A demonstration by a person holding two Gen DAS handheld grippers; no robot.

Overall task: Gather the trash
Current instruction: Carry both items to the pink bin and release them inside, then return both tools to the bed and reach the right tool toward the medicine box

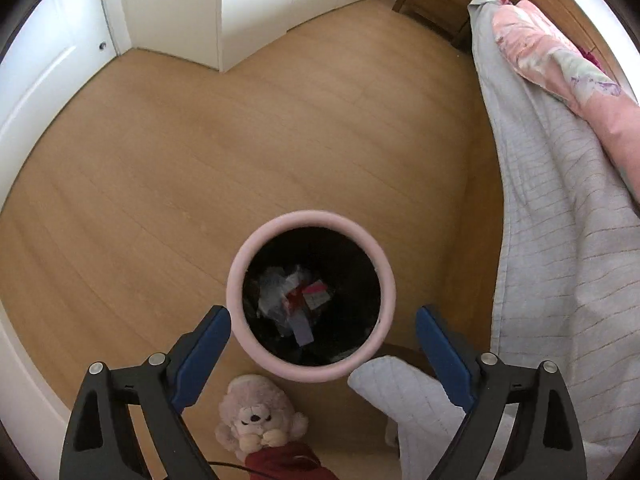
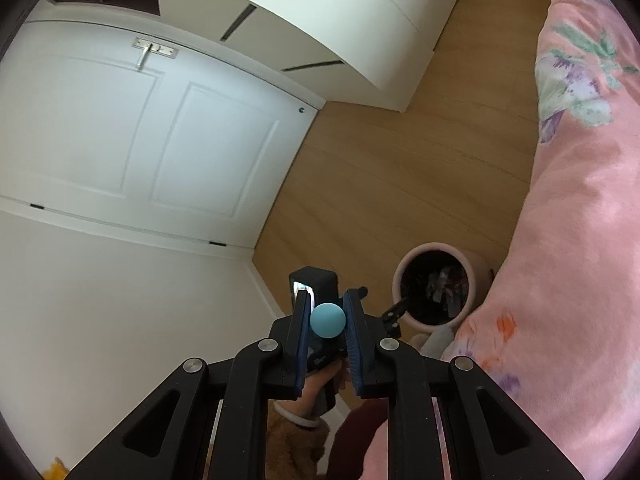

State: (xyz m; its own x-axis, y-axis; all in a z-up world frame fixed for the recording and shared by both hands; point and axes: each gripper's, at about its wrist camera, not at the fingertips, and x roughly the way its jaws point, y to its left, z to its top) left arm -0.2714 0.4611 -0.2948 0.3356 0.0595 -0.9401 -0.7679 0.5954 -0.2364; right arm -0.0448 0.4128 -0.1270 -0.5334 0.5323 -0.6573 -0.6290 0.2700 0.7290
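A pink round bin (image 1: 240, 276) with a black liner stands on the wooden floor, and crumpled wrappers and paper scraps (image 1: 294, 300) lie at its bottom. My left gripper (image 1: 322, 316) hangs straight over the bin's mouth, open wide, with nothing between its blue pads (image 1: 204, 344). In the right wrist view my right gripper (image 2: 327, 297) is shut on a small teal ball (image 2: 327, 320). It is held to the left of the bin (image 2: 400, 280) and apart from it. Behind the ball, a hand (image 2: 320, 384) holds the left gripper's black body (image 2: 316, 278).
A pale plush bear (image 1: 256, 416) sits on the floor just in front of the bin. A grey quilted bed cover (image 1: 560, 240) and a pink floral duvet (image 2: 580, 240) hang on the right. A white door (image 2: 140, 128) and white wardrobe (image 1: 256, 12) bound the floor.
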